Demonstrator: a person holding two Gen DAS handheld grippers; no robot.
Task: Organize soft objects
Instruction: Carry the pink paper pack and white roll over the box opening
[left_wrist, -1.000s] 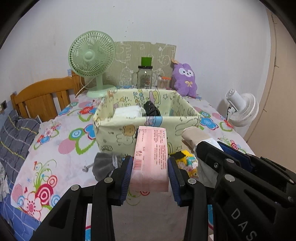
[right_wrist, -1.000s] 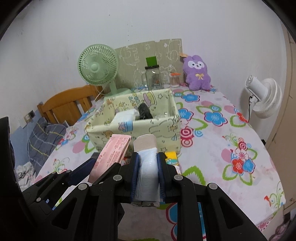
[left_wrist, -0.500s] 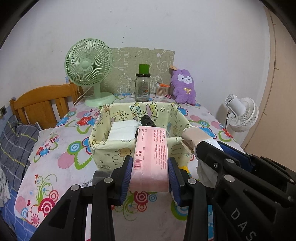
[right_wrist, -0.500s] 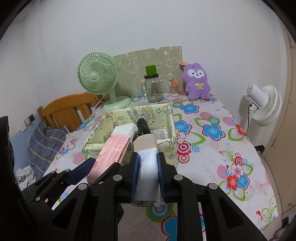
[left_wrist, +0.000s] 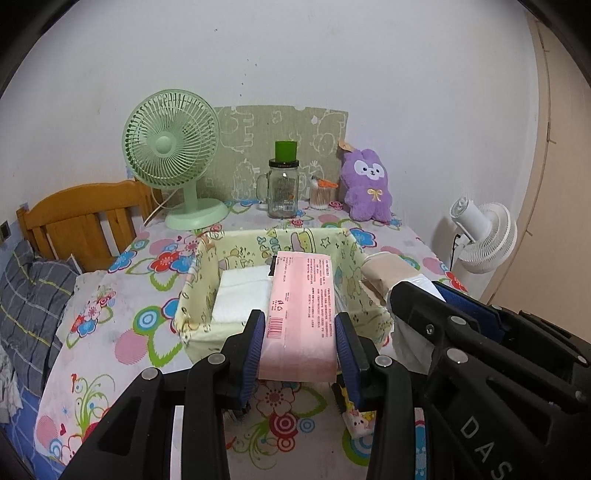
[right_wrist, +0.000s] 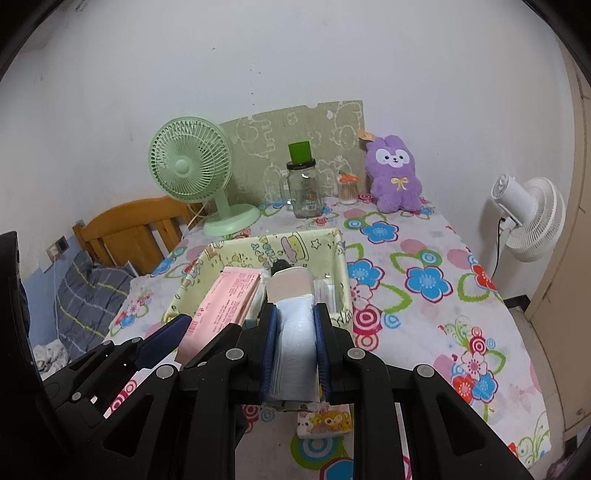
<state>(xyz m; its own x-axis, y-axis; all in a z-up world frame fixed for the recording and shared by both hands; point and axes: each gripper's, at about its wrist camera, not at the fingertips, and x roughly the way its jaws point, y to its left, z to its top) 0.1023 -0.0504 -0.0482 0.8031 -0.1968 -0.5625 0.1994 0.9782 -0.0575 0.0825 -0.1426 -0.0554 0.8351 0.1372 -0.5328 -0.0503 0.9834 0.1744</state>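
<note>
L gripper (left_wrist: 299, 343): jaws closing tight on pink pack (left_wrist: 301, 314), blue pads pressing both long edges; pack's far end reaching over bin's near wall.
R gripper (right_wrist: 295, 343): jaws clamping white-blue pack (right_wrist: 295, 325), narrow gap; pack's beige end pointing over bin.
Bin (left_wrist: 192, 295): yellow fabric, sitting mid-table; white folded stack (left_wrist: 242, 291) lying inside at left, dark item (right_wrist: 280, 265) showing at back, mostly hidden.
Small pack (right_wrist: 325, 421): cartoon print, lying on table w/ R gripper above it.
Table (right_wrist: 424, 295): floral cloth; green fan (left_wrist: 173, 162), jar (left_wrist: 282, 192), purple plush (left_wrist: 367, 192) standing at far edge.
</note>
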